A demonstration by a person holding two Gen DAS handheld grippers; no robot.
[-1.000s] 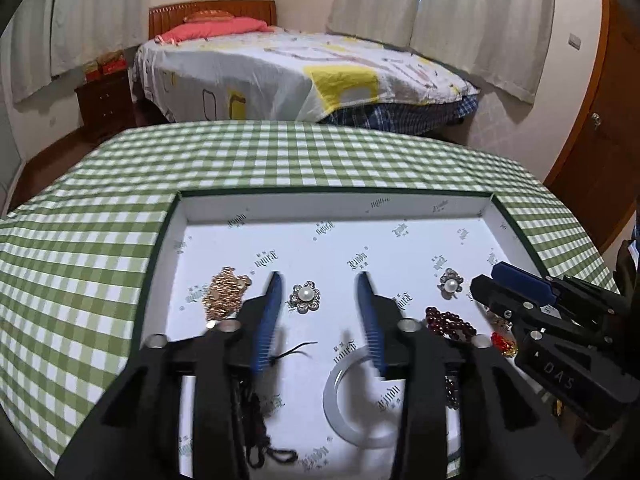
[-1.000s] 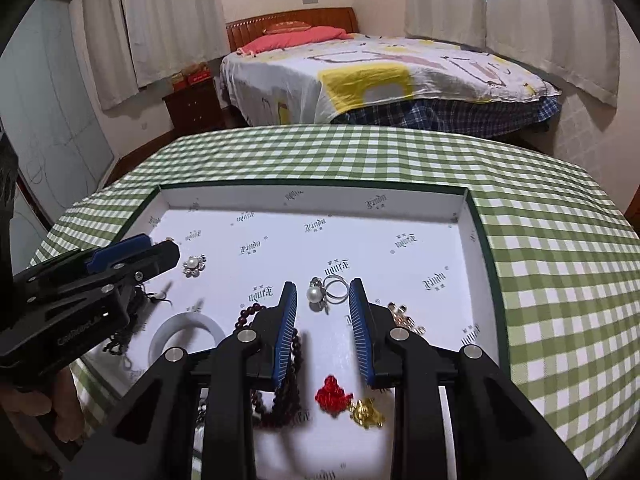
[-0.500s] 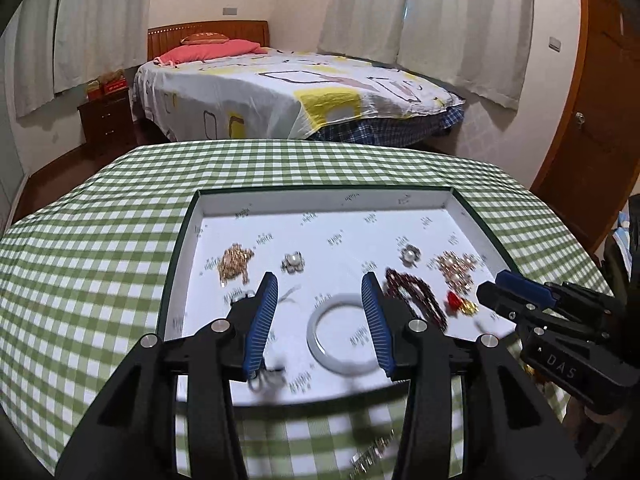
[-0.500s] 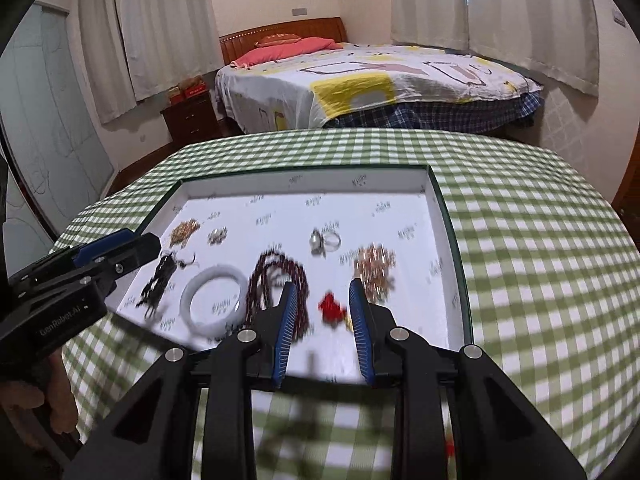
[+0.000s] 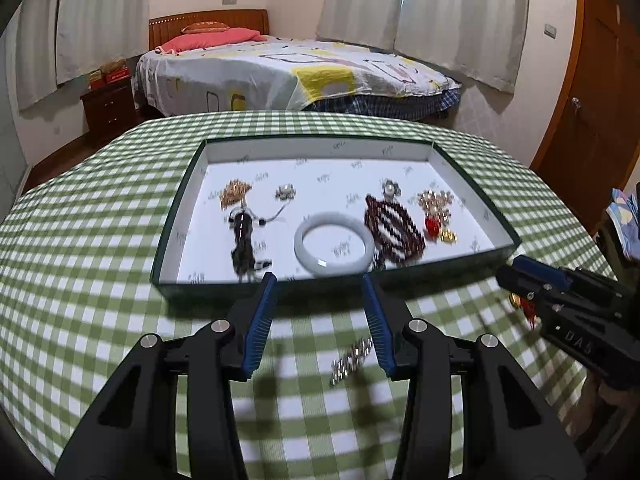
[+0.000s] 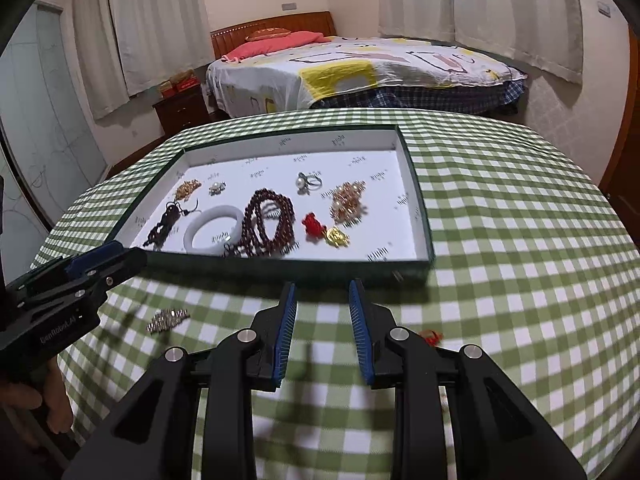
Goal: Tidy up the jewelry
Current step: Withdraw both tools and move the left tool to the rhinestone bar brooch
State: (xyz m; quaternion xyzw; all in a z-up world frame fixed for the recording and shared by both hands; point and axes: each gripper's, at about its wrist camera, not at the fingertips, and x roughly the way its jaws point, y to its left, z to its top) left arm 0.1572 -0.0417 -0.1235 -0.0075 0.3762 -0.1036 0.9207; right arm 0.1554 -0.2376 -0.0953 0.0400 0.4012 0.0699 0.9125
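A white-lined tray point(image 5: 188, 184) point(image 6: 416, 216) on the checked table holds a white bangle point(image 5: 334, 242) point(image 6: 214, 228), dark red beads point(image 5: 394, 230) point(image 6: 266, 220), a gold chain point(image 5: 235, 193), a black tassel piece point(image 5: 243, 240), a pearl ring point(image 6: 308, 181) and a red-and-gold charm point(image 6: 324, 230). A silver bracelet point(image 5: 352, 360) point(image 6: 167, 319) lies on the cloth in front of the tray. A small red charm point(image 6: 431, 336) lies by my right gripper. My left gripper point(image 5: 320, 292) and right gripper point(image 6: 322, 292) are open, empty, just short of the tray's near wall.
The round table point(image 5: 80, 240) has a green checked cloth and drops off close behind both grippers. A bed point(image 5: 288, 72) and a nightstand point(image 5: 108, 108) stand beyond the table. A wooden door point(image 5: 592, 92) is on the right.
Both grippers have pulled back from over the tray to the cloth in front of it. The silver bracelet and the small red charm on the cloth have come into view.
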